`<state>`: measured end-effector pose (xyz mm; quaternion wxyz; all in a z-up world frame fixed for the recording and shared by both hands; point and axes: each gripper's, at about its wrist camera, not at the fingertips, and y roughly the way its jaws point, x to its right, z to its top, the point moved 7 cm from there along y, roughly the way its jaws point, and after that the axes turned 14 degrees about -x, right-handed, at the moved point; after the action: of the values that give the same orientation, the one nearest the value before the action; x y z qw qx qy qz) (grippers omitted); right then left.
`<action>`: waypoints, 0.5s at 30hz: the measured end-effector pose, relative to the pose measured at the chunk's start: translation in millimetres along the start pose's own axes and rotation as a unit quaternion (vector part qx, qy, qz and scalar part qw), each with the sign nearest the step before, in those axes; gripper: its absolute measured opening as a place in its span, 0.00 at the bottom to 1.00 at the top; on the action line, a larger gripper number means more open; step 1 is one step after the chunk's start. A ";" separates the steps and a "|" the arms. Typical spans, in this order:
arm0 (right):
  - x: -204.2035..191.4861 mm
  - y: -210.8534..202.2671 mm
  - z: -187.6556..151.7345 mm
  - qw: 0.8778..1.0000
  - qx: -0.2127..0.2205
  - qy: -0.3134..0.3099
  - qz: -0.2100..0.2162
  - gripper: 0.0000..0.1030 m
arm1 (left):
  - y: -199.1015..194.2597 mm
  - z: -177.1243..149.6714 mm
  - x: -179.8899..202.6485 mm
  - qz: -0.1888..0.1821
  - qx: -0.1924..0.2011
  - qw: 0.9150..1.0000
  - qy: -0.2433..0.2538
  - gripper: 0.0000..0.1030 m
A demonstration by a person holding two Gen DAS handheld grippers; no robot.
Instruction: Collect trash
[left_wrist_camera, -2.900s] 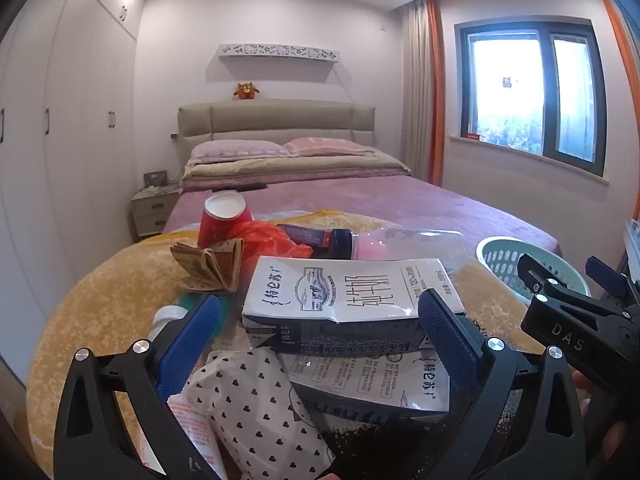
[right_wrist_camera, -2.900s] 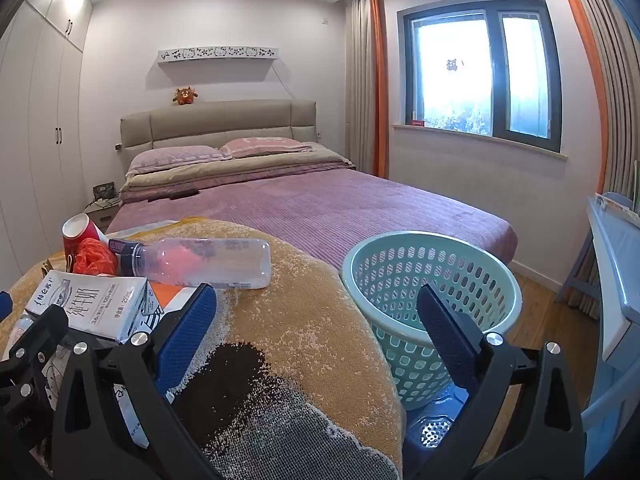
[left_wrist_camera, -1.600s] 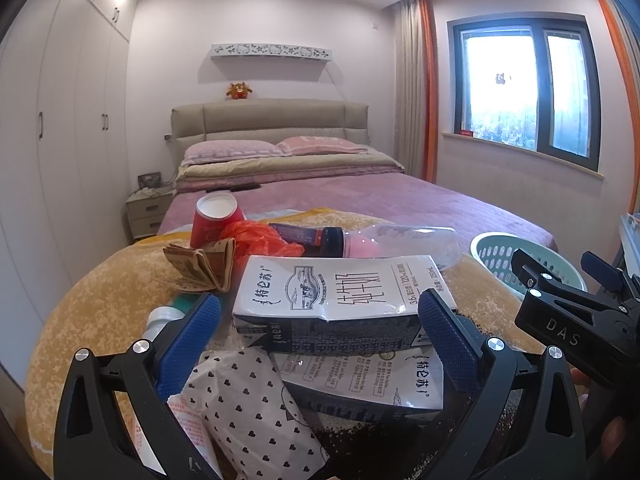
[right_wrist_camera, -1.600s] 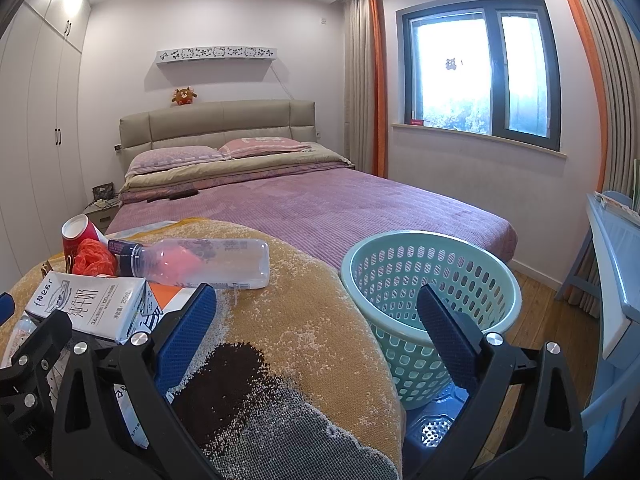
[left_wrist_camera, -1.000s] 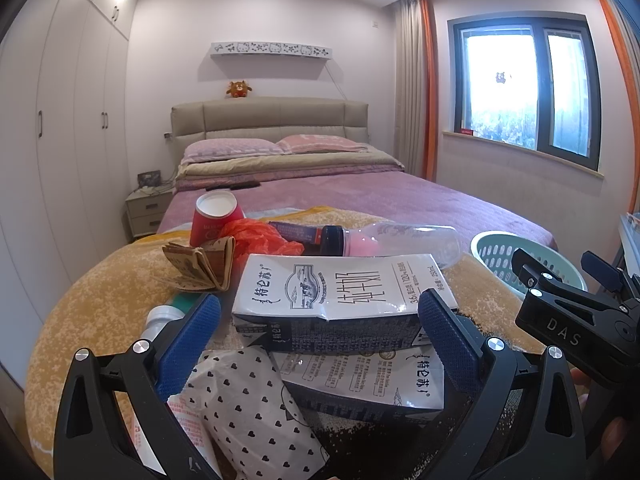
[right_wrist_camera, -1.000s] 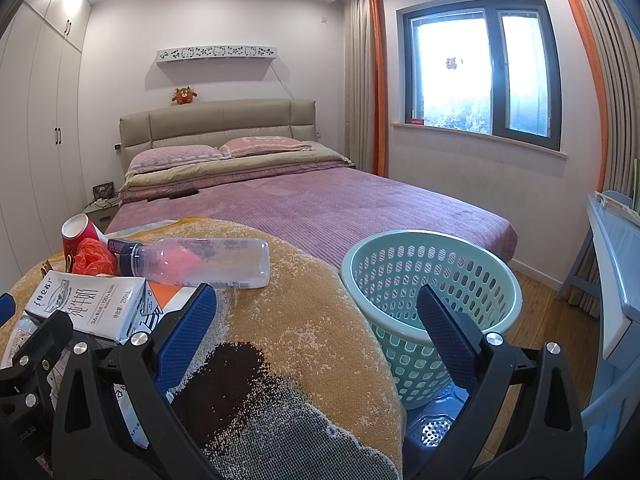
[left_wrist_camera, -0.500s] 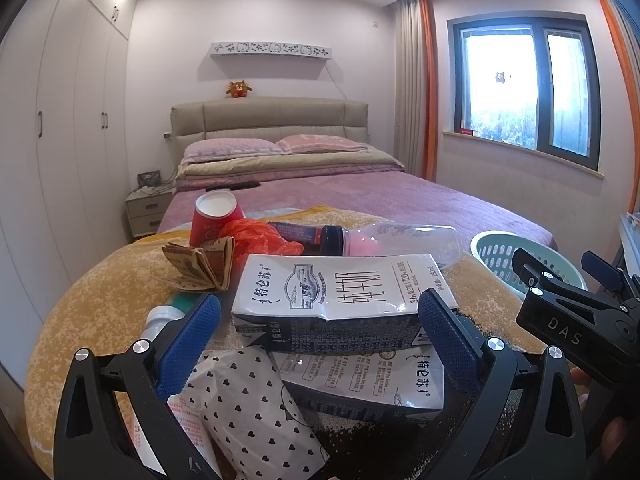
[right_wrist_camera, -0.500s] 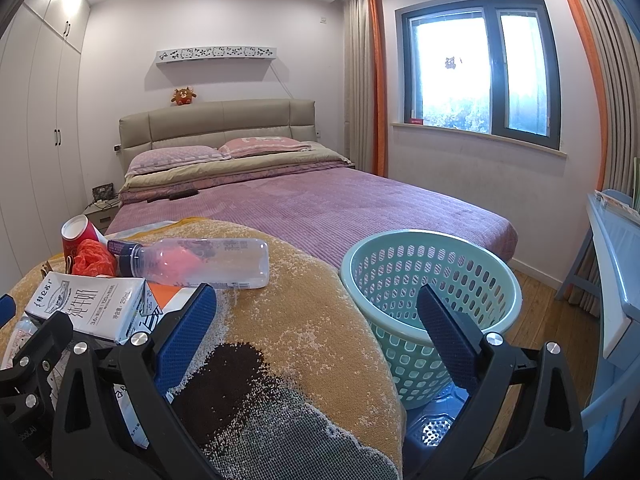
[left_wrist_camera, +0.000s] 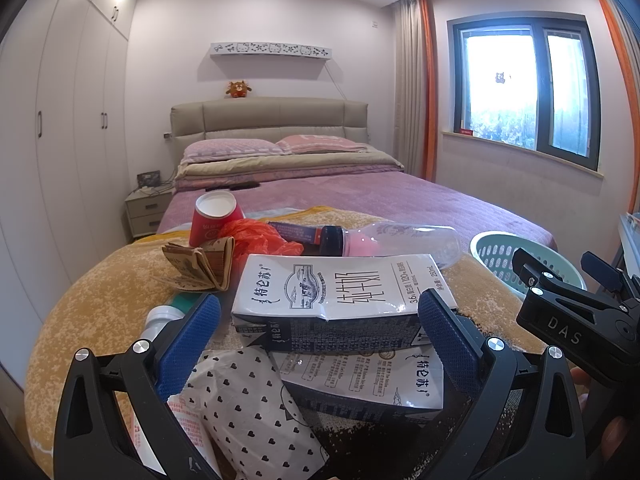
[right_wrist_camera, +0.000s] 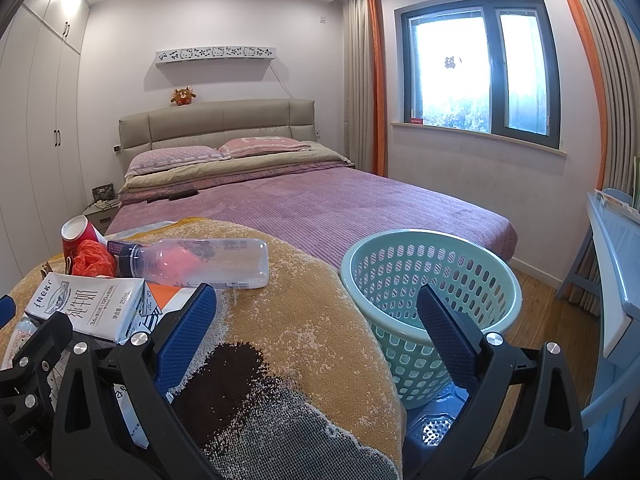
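Trash lies on a round table with a tan cloth (left_wrist_camera: pixel 100 292). My left gripper (left_wrist_camera: pixel 320 320) is open, its blue pads on either side of a white milk carton (left_wrist_camera: pixel 340 296) that lies on a second carton (left_wrist_camera: pixel 372 380). A heart-dotted paper bag (left_wrist_camera: pixel 252 408) lies below it. Behind are a clear bottle with a dark cap (left_wrist_camera: pixel 392 240), a red paper cup (left_wrist_camera: pixel 214 220), an orange plastic bag (left_wrist_camera: pixel 256 236) and folded brown paper (left_wrist_camera: pixel 204 266). My right gripper (right_wrist_camera: pixel 316 320) is open and empty over the table's right edge, beside a mint laundry basket (right_wrist_camera: pixel 432 292).
A bed with a purple cover (right_wrist_camera: pixel 328 204) stands behind the table. A nightstand (left_wrist_camera: pixel 146 212) and white wardrobes (left_wrist_camera: pixel 60 160) are at the left. A pale blue desk (right_wrist_camera: pixel 616 264) stands at the right, over wood floor. The right gripper's body (left_wrist_camera: pixel 568 320) shows in the left wrist view.
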<state>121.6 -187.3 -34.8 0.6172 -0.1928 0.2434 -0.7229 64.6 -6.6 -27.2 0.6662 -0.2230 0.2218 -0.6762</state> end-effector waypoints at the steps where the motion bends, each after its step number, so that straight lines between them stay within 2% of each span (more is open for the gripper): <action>1: -0.3 0.2 0.0 1.000 0.000 0.000 0.000 0.93 | 0.1 0.0 0.0 0.000 0.000 1.000 0.000 0.93; 15: 0.3 0.0 0.2 1.000 0.000 0.001 0.000 0.93 | 2.4 -2.7 -0.5 -0.008 -0.006 1.000 -0.003 0.93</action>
<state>121.7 -187.6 -34.7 0.6172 -0.1924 0.2440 -0.7229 64.9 -6.1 -30.8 0.6603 -0.2309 0.2217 -0.6793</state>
